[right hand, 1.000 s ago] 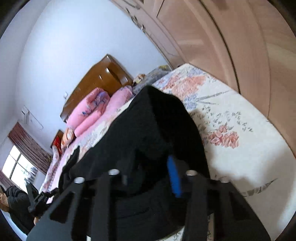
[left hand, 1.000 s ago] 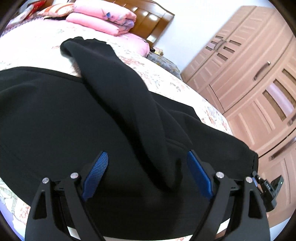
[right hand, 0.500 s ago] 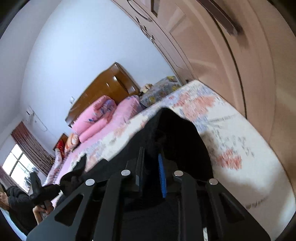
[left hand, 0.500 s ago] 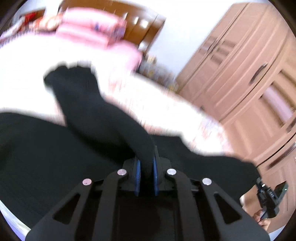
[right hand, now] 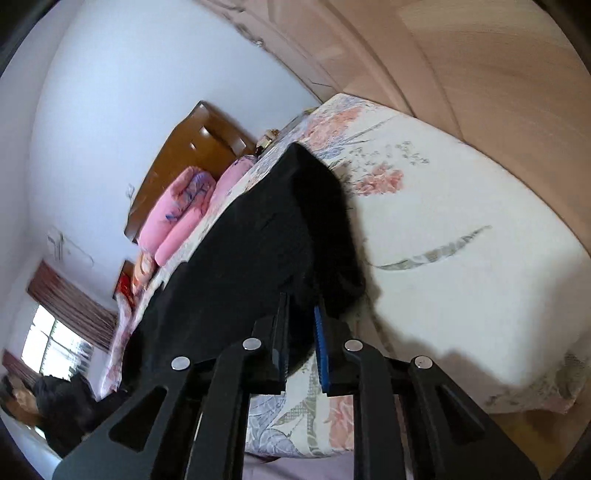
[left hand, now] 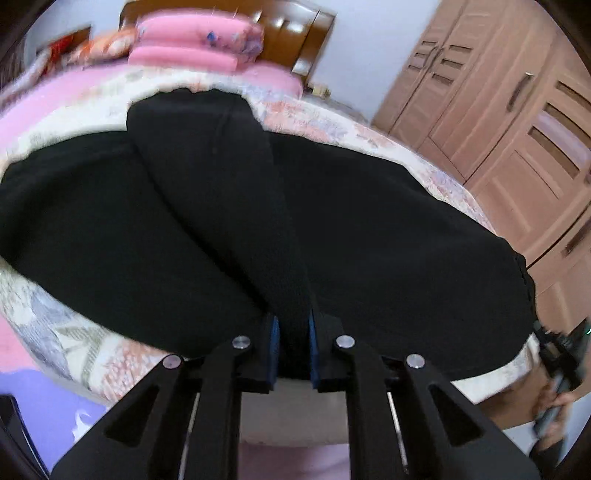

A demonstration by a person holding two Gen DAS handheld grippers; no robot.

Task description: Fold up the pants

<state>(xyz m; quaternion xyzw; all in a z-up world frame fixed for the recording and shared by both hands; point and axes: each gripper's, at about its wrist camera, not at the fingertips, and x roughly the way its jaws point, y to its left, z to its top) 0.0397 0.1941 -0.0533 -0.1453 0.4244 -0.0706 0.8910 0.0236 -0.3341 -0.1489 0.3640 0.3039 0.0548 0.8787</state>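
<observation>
Black pants [left hand: 369,236] lie spread across the flowered bed [left hand: 369,136], reaching to its near edge. One black leg [left hand: 229,177] runs from the far side down to my left gripper [left hand: 293,343], which is shut on its near end between the blue pads. In the right wrist view the pants [right hand: 258,258] lie along the bed's left part, with a raised fold near the corner. My right gripper [right hand: 301,350] is shut on the pants' near edge; black cloth fills the gap between its fingers. The right gripper also shows at the left wrist view's right edge, held in a hand [left hand: 554,402].
Pink folded quilts [left hand: 195,40] and pillows are stacked by the wooden headboard [left hand: 291,33]. A wooden wardrobe [left hand: 517,122] stands close along the bed's right side. A person [right hand: 40,402] sits at the far left near a window [right hand: 55,350]. Bare flowered sheet [right hand: 461,277] lies right of the pants.
The left gripper went from wide open around the leg to shut on it, then pulled back toward the bed's near edge. The right gripper closed on the pants' edge and drew back too.
</observation>
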